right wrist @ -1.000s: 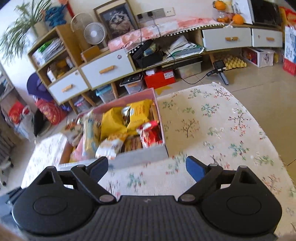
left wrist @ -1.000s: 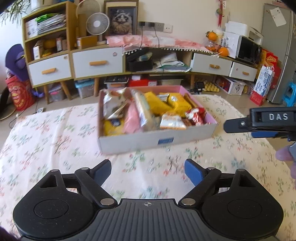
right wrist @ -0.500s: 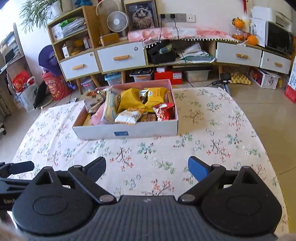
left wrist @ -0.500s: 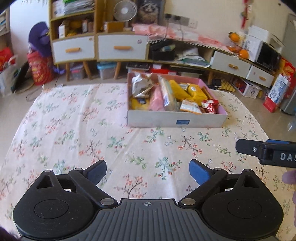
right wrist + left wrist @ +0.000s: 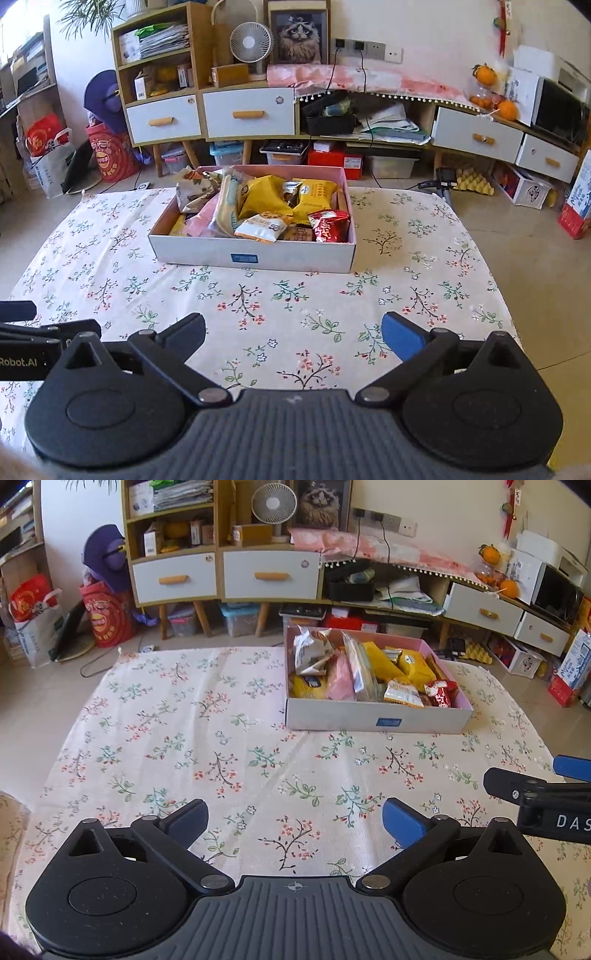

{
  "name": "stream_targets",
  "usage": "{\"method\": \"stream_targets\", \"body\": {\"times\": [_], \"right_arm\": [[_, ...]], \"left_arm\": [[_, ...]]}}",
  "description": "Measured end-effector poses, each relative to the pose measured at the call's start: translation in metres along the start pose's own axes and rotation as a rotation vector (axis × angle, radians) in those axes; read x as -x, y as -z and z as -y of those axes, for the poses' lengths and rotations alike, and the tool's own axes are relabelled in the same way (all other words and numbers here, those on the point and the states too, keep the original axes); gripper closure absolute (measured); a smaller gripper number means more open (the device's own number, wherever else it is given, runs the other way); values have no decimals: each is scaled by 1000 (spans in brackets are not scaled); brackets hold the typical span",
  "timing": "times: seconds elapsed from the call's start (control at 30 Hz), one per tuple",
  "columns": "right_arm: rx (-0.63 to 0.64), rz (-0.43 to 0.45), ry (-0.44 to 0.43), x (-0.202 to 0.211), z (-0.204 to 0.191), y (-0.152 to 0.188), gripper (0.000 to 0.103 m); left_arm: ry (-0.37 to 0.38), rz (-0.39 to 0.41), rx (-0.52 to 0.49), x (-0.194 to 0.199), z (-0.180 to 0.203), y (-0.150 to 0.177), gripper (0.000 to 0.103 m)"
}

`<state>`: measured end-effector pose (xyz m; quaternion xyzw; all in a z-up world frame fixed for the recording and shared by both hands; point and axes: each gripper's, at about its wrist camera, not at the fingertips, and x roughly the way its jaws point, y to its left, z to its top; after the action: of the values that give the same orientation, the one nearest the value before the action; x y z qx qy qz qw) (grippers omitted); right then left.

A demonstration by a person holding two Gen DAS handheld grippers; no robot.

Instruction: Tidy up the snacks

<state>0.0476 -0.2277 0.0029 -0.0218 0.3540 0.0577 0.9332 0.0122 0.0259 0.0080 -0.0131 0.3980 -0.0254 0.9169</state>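
A white cardboard box with a pink inside [image 5: 373, 720] [image 5: 255, 256] stands on the floral tablecloth, packed with snack packets: yellow bags [image 5: 266, 197], a red packet [image 5: 327, 225], a silver packet [image 5: 310, 651] and a pink one [image 5: 341, 677]. My left gripper [image 5: 293, 821] is open and empty, well short of the box and to its left. My right gripper [image 5: 293, 334] is open and empty, in front of the box. The right gripper also shows at the right edge of the left wrist view [image 5: 539, 797].
The tablecloth [image 5: 258, 306] covers a low table with floor on both sides. Behind stand white-drawered cabinets [image 5: 207, 114], a fan [image 5: 251, 40], a cat picture [image 5: 299, 33], oranges [image 5: 495, 92] and a microwave [image 5: 557, 590].
Both grippers have pulled back and up from the box, which now looks smaller and farther. The left view has swung leftward. Both stay open and empty.
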Motion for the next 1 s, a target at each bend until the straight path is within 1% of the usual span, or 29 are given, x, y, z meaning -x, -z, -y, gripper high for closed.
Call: {"method": "stream_targets", "body": {"times": [0.23, 0.57, 1.0], "right_arm": [[36, 30, 10, 6, -8, 1, 0], [48, 13, 15, 1, -13, 3, 0], [56, 4, 19, 1, -15, 5, 0]], "left_arm": [[-28, -1, -10, 4, 5, 2, 1], [-43, -3, -34, 7, 12, 4, 1], [-55, -2, -35, 6, 13, 3, 1]]}}
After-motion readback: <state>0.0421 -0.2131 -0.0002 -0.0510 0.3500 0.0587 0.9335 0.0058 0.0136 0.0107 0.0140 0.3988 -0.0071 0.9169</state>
